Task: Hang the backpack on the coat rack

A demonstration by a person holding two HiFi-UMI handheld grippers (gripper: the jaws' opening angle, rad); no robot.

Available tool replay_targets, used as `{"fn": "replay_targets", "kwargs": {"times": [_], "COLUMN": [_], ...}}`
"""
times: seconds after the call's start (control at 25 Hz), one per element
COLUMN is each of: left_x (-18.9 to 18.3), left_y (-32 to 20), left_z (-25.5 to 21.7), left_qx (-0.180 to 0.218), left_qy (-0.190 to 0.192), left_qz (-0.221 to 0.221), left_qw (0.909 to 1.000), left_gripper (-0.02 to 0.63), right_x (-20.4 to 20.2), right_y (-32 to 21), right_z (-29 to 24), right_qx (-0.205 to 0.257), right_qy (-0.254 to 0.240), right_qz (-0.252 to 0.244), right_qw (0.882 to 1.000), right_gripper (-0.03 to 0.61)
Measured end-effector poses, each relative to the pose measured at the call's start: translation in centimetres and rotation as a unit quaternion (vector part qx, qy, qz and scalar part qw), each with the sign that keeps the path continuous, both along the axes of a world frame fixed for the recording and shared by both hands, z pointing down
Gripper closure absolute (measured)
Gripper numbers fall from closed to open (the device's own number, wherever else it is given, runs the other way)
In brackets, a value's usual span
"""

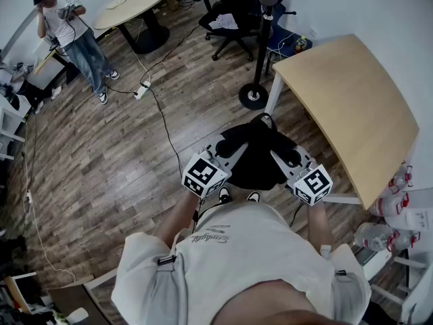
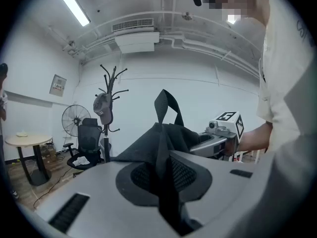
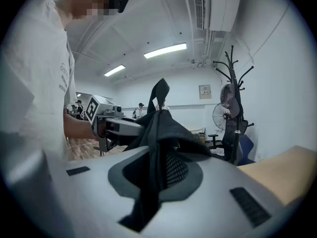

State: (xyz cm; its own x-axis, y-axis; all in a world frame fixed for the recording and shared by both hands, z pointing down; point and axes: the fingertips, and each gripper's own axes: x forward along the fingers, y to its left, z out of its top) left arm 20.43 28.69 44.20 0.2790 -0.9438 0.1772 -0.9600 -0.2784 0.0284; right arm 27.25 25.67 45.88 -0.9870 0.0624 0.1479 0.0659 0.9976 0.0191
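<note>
A black backpack (image 1: pixel 256 156) hangs in front of me between both grippers, its top loop (image 2: pixel 166 103) standing upright. My left gripper (image 1: pixel 232 153) is shut on the bag's left side, with black fabric (image 2: pixel 163 148) pinched between the jaws. My right gripper (image 1: pixel 281 157) is shut on the right side, and there too the fabric (image 3: pixel 159 143) runs down between the jaws. The coat rack (image 1: pixel 263 39) stands just beyond the bag on a round base (image 1: pixel 254 97). A grey cap (image 2: pixel 102 109) hangs on one of its hooks. In the right gripper view the coat rack (image 3: pixel 232 108) is at the right.
A wooden table (image 1: pixel 355 107) runs along the right, close to the rack. Behind the rack stand a black office chair (image 1: pixel 233 15) and a fan (image 2: pixel 73 119). A person (image 1: pixel 67 29) stands far left by a round table (image 1: pixel 135 2). A cable with a power strip (image 1: pixel 143 90) crosses the floor.
</note>
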Motion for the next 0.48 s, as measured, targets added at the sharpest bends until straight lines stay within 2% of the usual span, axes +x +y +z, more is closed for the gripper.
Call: {"fn": "replay_targets", "kwargs": {"times": [0.48], "left_x": [-2.6], "left_y": [1.4], "left_z": [1.2], "left_qx": [-0.007], "left_qy": [0.014], "left_qz": [0.008], "left_qw": [0.9998], "left_gripper": [0.566], "right_x": [-2.6], "right_y": [1.4], "right_z": [1.3], "right_qx": [-0.021], "right_qy": [0.012], "right_qz": [0.008], "right_qw": [1.0], "right_gripper": [0.548]}}
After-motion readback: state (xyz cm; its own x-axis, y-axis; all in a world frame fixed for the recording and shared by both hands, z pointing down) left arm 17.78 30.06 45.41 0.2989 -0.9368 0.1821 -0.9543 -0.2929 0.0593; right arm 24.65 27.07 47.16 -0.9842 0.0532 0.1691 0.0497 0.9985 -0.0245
